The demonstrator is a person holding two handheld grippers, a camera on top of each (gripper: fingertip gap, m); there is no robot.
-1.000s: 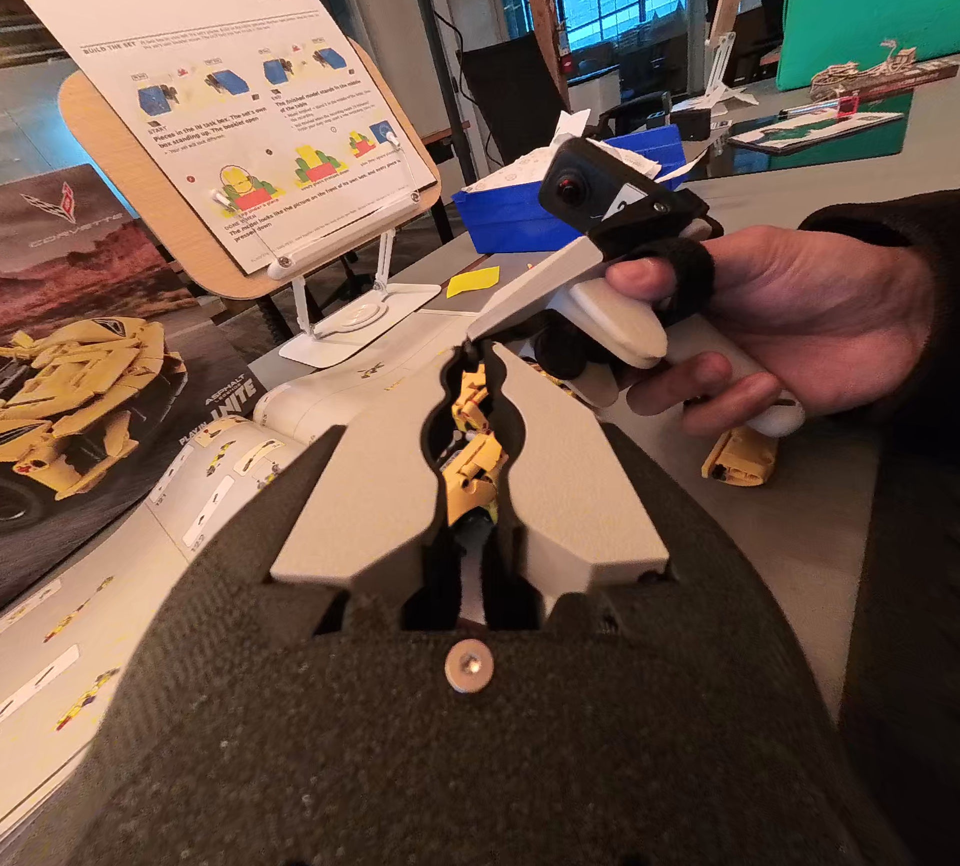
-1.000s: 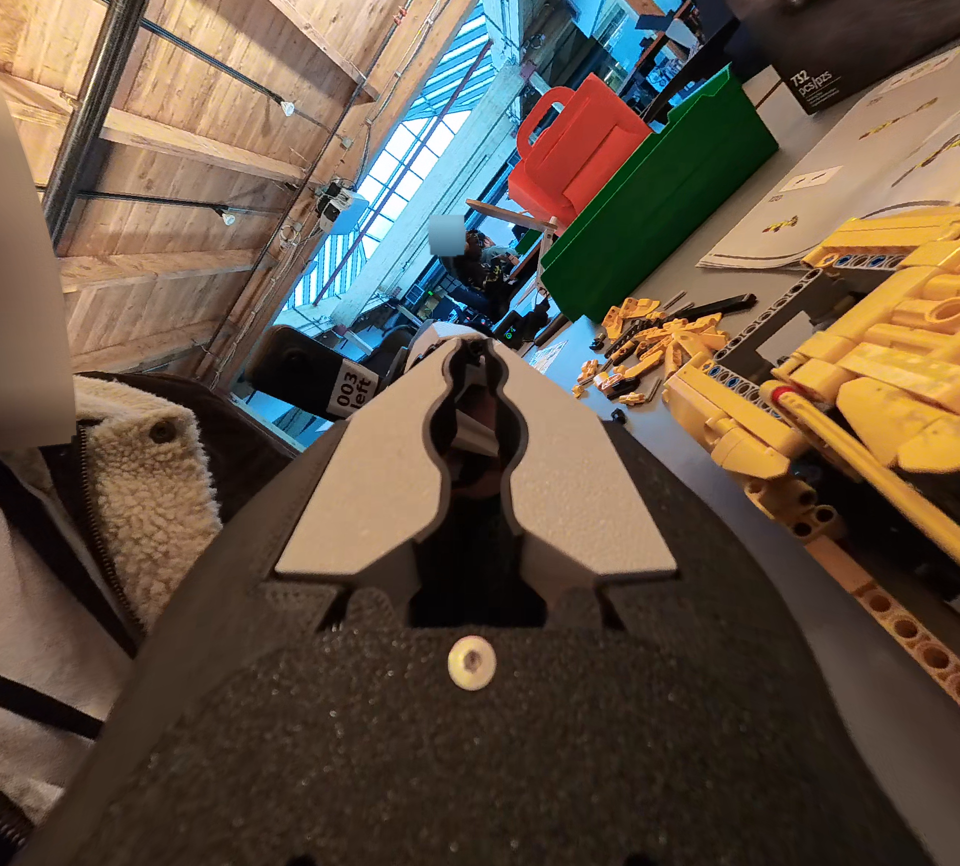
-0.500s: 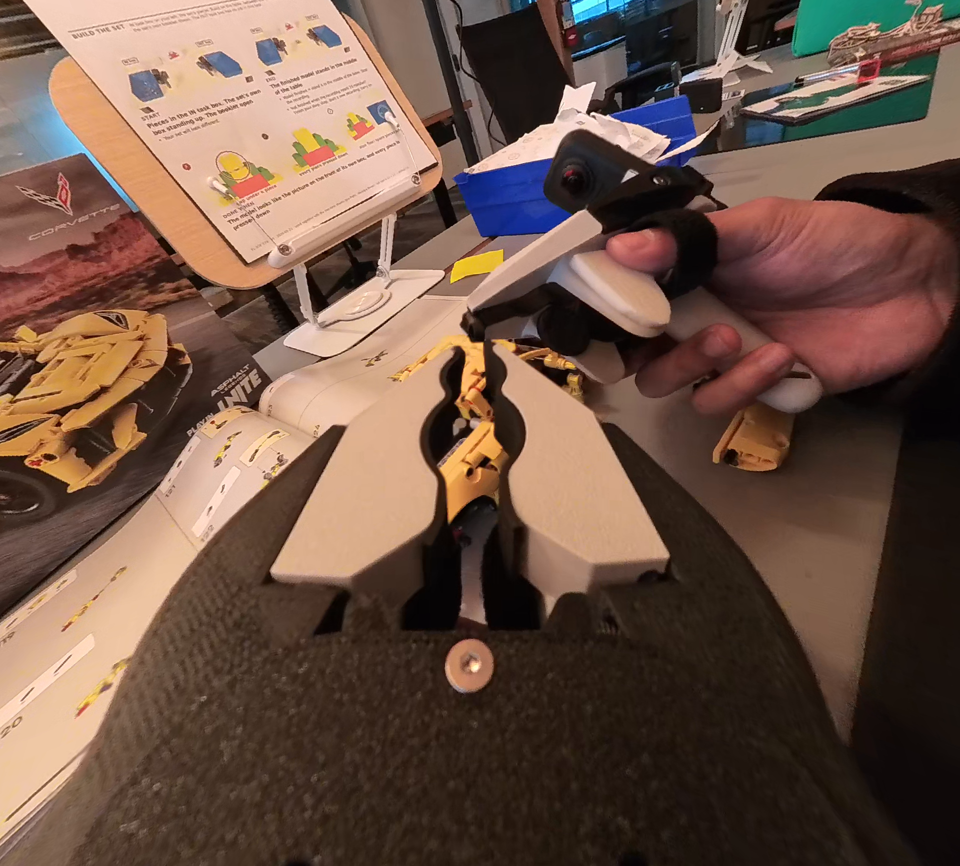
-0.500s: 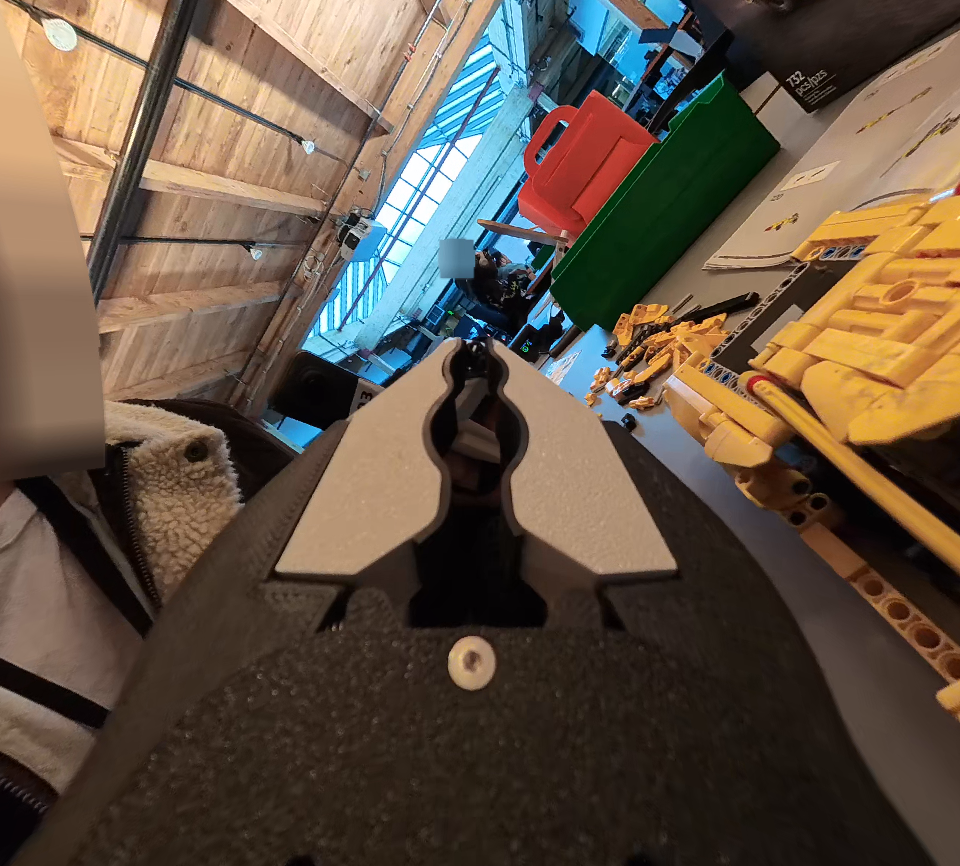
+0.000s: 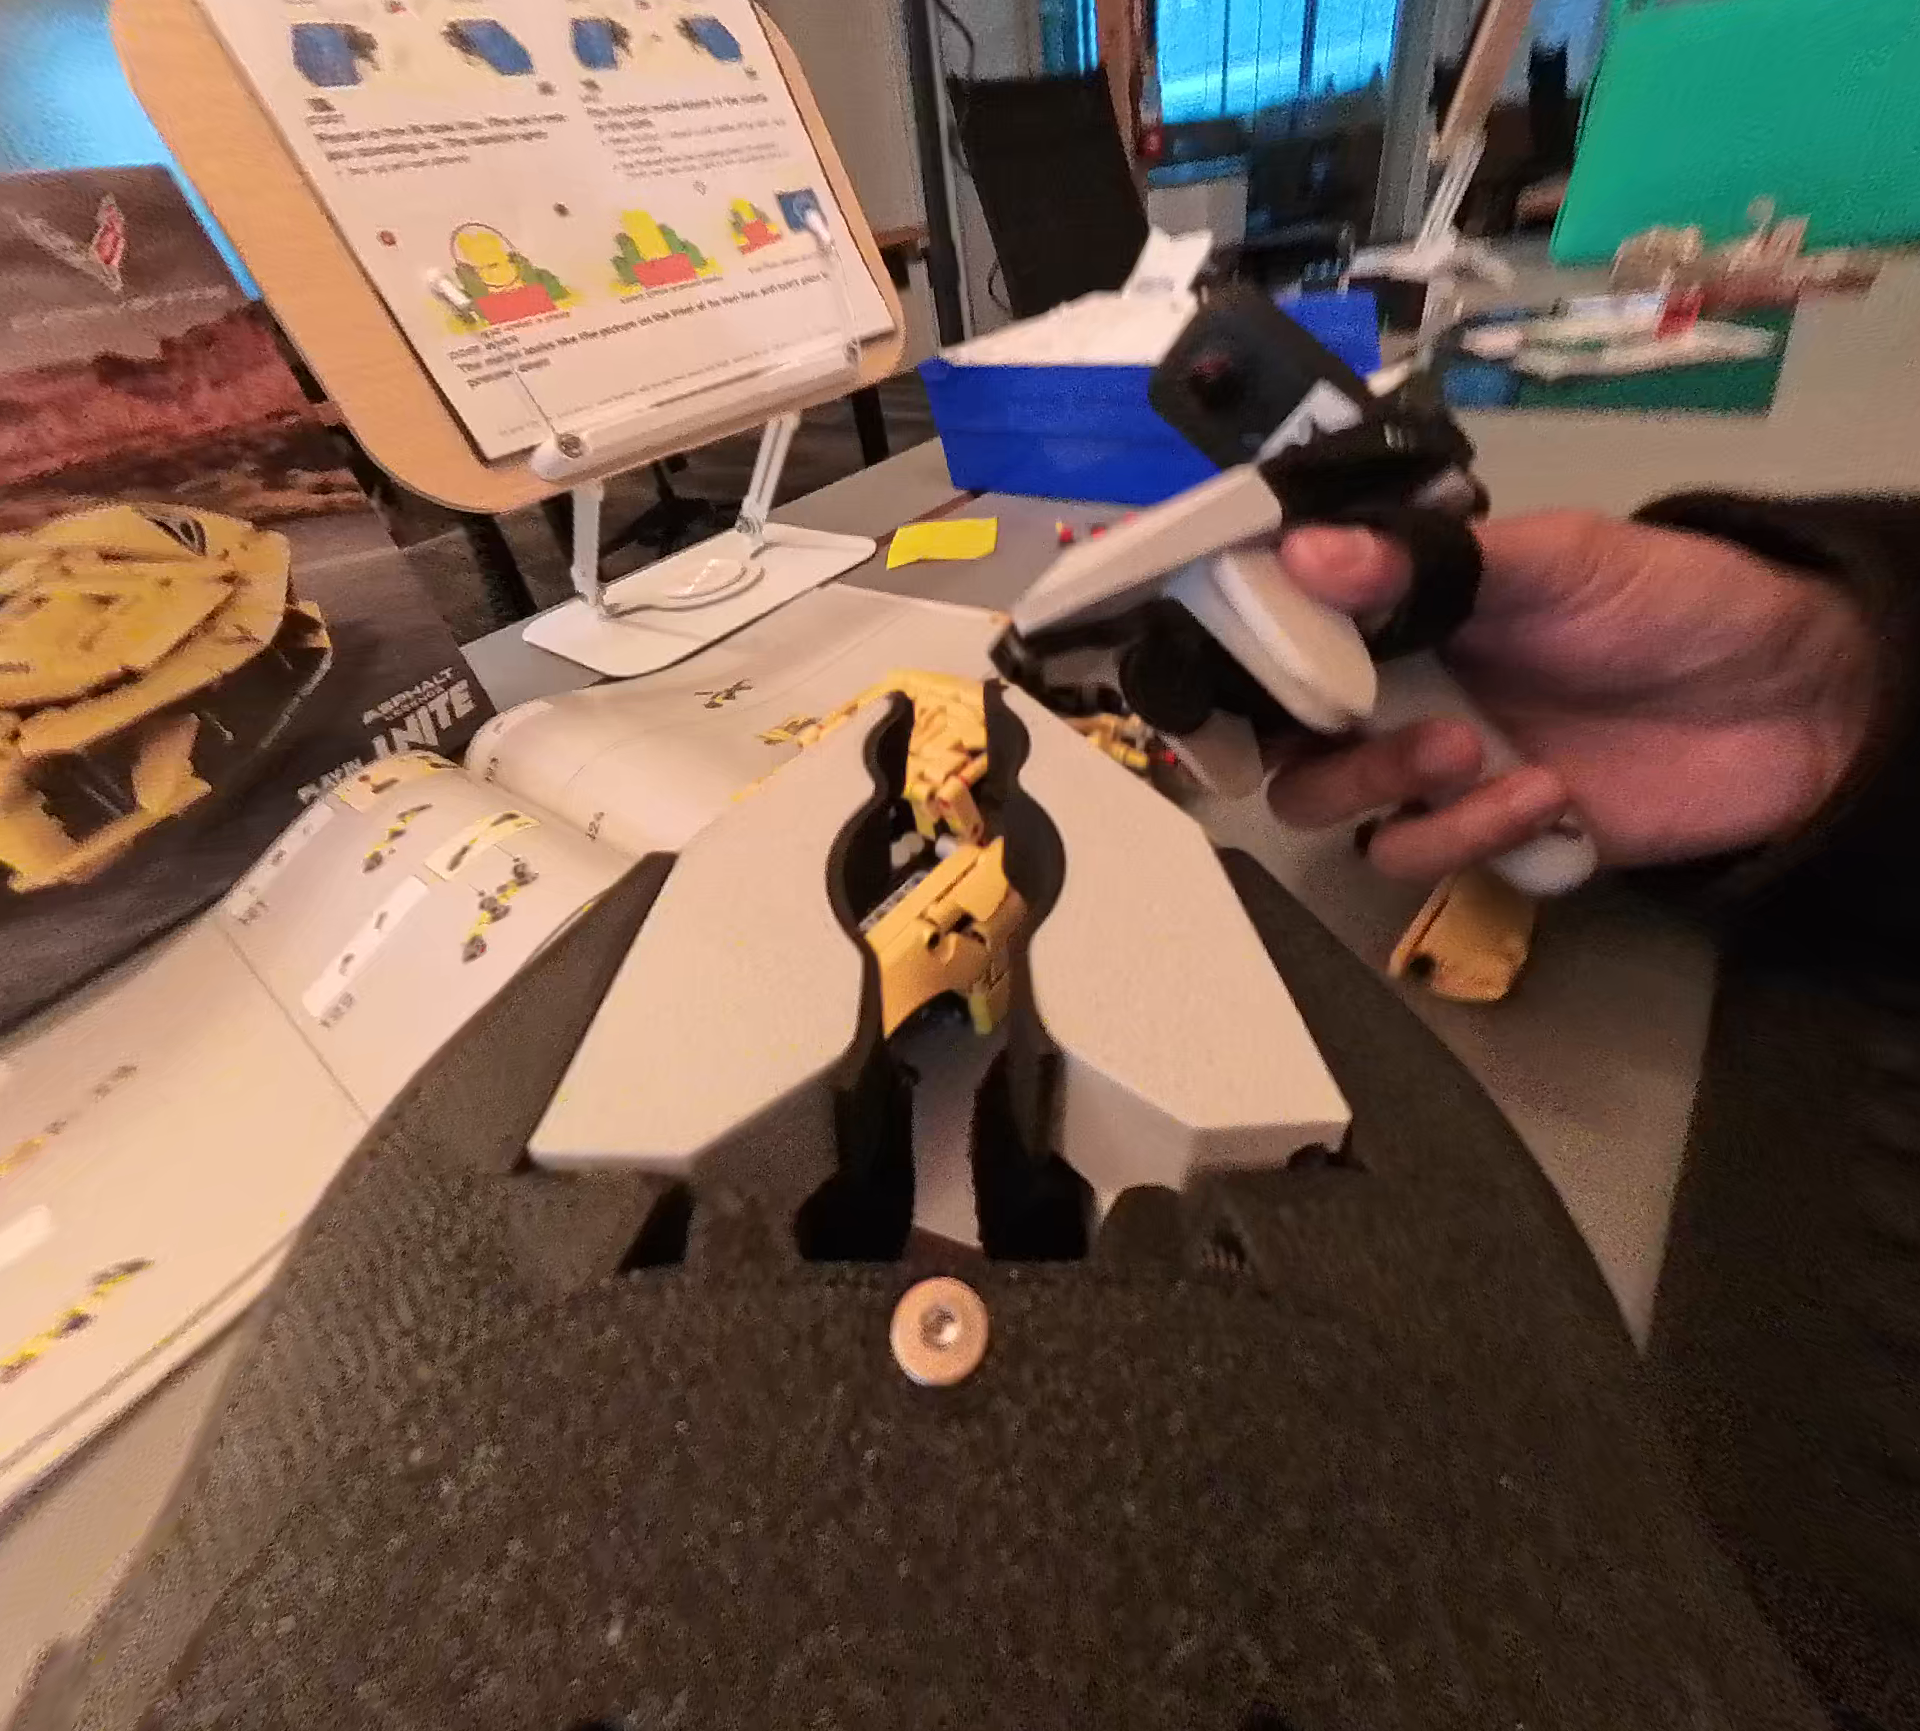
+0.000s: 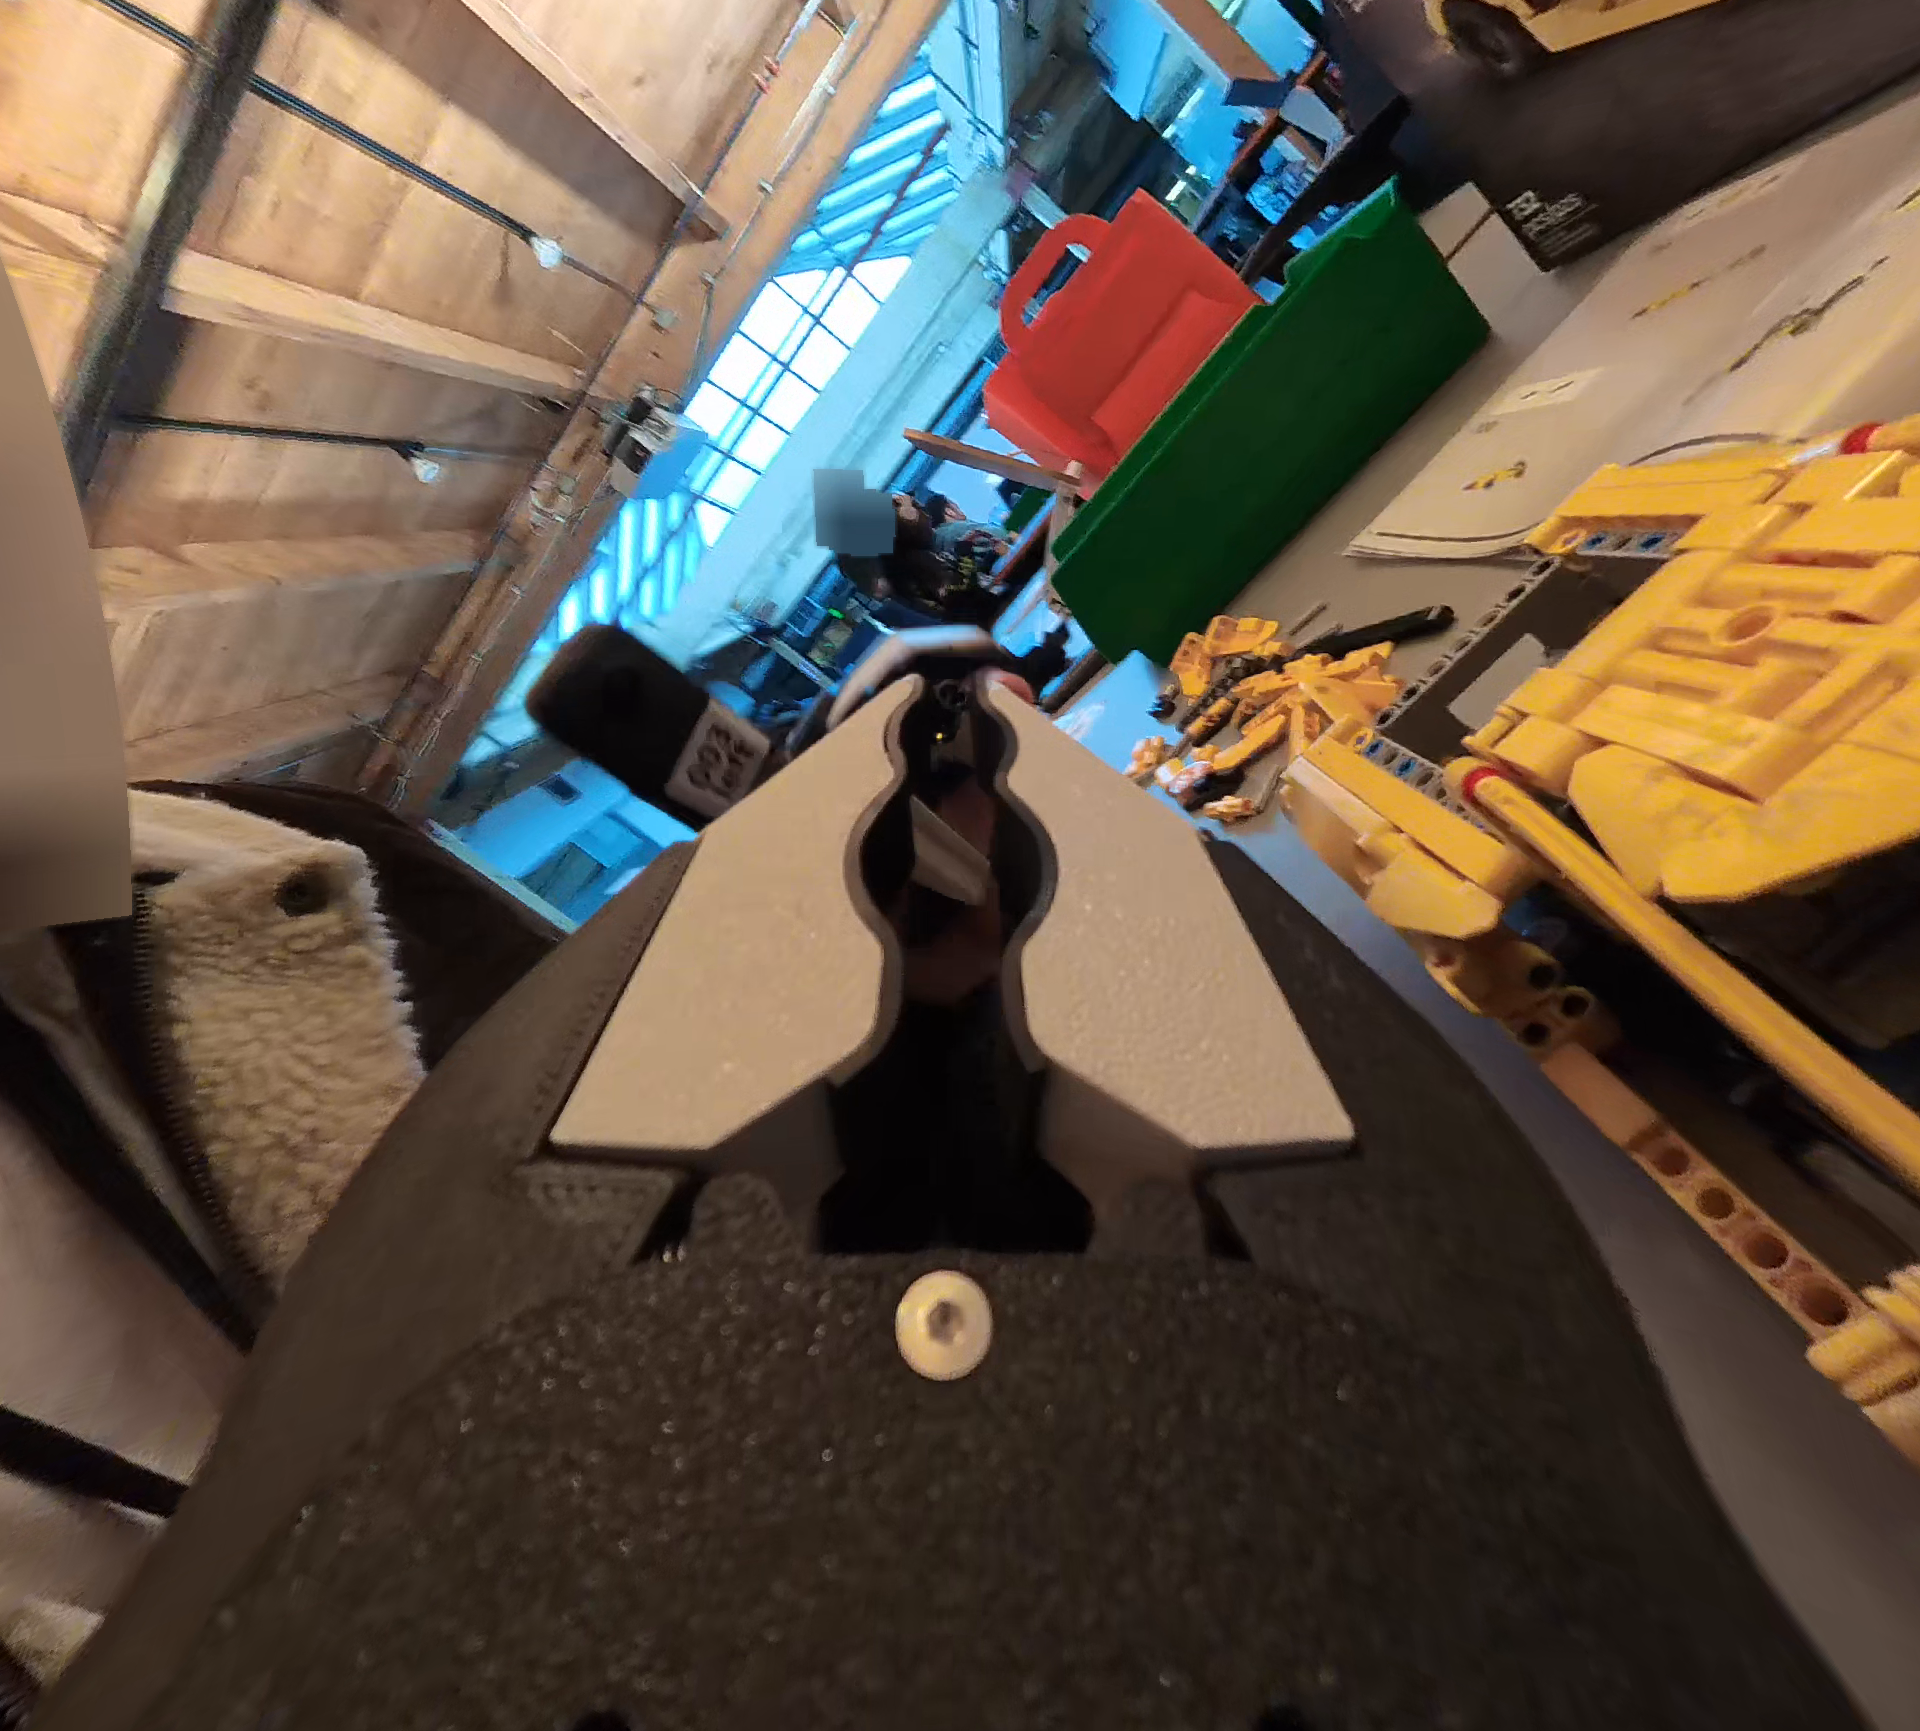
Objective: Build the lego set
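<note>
Left wrist view: the left gripper (image 5: 948, 715) has its jaws nearly together, tips almost touching. The yellow model (image 5: 951, 902) shows through the slot between the fingers, directly under and ahead of the tips. Whether the fingers pinch it or only hover over it, I cannot tell. The right gripper (image 5: 1023, 632), held in a hand (image 5: 1621, 694), sits just beyond and to the right of the left tips, nose pointing down-left toward the same spot on the model. A loose yellow part (image 5: 1465, 938) lies on the table to the right, below that hand. The booklet (image 5: 416, 860) lies open to the left.

Right wrist view: the right gripper (image 6: 948, 705) is closed, with nothing visible between its tips. The model (image 6: 1662, 705) lies to its right, long axis running away from the camera. Loose parts (image 6: 1262, 705) lie ahead-right, in front of a green bin (image 6: 1278, 424).

Judgement: both grippers converge on 1 point; the model sits right at the left tips, with the right's just beyond.
</note>
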